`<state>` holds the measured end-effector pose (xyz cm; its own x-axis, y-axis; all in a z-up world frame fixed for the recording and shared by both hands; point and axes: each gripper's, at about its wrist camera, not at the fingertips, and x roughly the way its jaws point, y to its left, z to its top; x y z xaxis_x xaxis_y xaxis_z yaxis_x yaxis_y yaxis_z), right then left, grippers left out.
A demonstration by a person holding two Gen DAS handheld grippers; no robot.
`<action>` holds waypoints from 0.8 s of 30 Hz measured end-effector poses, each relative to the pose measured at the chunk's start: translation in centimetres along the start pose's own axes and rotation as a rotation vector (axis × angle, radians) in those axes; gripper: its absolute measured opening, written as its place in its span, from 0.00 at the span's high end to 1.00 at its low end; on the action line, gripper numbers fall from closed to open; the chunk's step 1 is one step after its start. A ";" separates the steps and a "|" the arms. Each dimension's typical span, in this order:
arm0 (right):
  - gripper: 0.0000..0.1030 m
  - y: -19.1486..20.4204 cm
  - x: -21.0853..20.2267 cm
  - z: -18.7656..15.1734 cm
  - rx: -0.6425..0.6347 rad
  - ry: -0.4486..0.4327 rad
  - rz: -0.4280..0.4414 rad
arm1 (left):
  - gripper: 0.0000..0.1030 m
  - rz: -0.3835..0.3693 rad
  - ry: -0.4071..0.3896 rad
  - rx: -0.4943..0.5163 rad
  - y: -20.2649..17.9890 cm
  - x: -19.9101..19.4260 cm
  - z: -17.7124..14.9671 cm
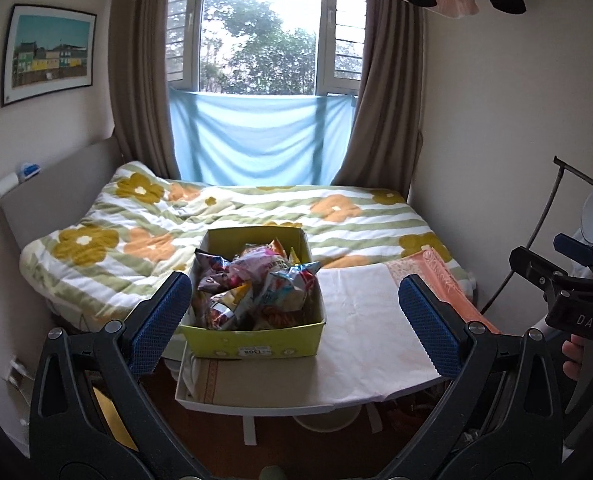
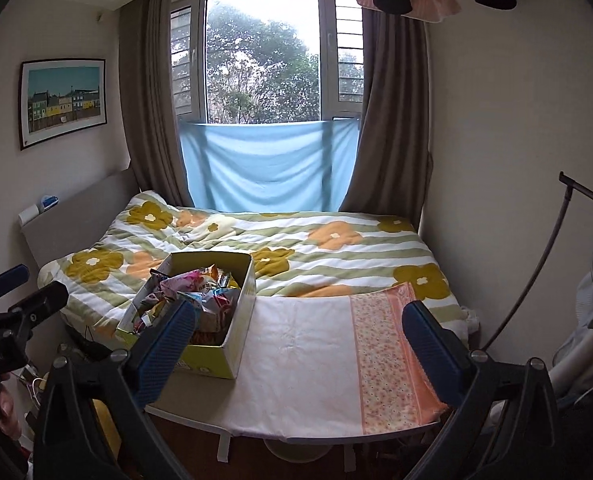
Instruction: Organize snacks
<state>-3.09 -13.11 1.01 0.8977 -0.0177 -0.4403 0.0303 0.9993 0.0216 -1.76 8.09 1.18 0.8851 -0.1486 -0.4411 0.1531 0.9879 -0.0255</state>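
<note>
Left claw (image 1: 294,320) wide, right claw (image 2: 298,344) wide, both empty; snack box (image 1: 256,342) on table (image 2: 296,344), long axis toward window (image 1: 262,28).

Box label (image 1: 252,351) print perhaps too small; lower snack packets (image 1: 252,288) buried

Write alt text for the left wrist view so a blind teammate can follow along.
A yellow-green cardboard box full of snack packets sits on a small cloth-covered table between the open left gripper fingers. Behind is a bed with a flower-print quilt below a curtained window; the right gripper shows at the right edge.
</note>
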 end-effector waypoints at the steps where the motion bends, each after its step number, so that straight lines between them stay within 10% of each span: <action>1: 0.00 0.0 -0.3 -0.1 0.000 -0.003 -0.002 | 0.00 0.001 -0.002 0.005 -0.1 -0.2 0.0; 24: 0.00 0.4 -1.2 -0.2 -0.006 -0.026 -0.015 | 0.00 0.017 -0.022 0.012 -0.5 -1.6 -0.3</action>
<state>-4.20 -12.67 1.35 0.9085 -0.0334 -0.4166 0.0414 0.9991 0.0101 -3.37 7.89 1.62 0.8972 -0.1325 -0.4212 0.1427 0.9897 -0.0073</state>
